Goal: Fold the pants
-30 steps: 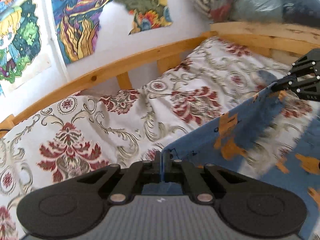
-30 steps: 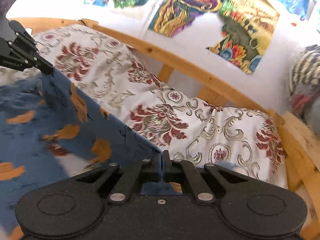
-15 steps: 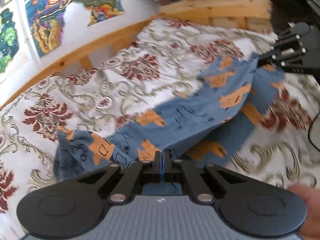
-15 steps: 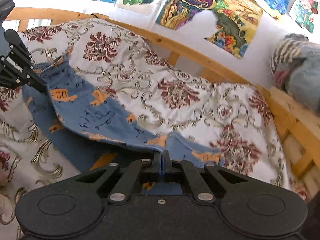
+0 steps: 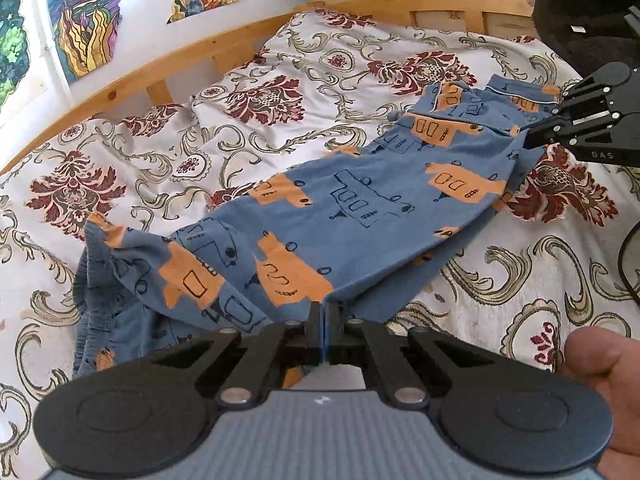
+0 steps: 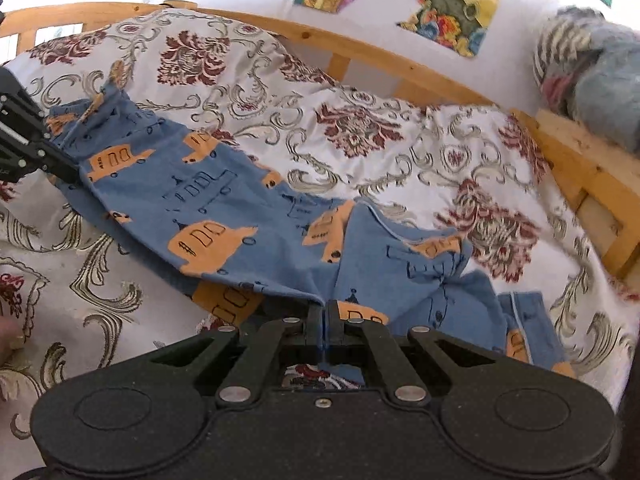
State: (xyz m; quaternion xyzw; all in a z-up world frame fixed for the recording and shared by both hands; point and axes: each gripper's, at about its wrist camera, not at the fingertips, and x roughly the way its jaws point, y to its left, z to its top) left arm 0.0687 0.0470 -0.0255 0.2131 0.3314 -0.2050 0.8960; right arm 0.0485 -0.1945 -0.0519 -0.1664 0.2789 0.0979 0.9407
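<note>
Both claws are clenched on the pants (image 5: 360, 204): the left claw (image 5: 324, 332) pinches the cloth edge at the waist end, with the bunched elastic waistband lying down and to its left, and the right claw (image 6: 324, 330) pinches the edge at the leg end, with the piped cuffs just to its right. Between the two claws the pants run as one long blue band, partly lifted along the gripped edge, the far side resting on the bedspread (image 5: 168, 148). Judgement: the lengthwise fold, one leg over the other, is in hand. The next move calls for lowering both claws together, keeping the edge taut and aligned, before releasing; the waistband bunching needs smoothing.
</note>
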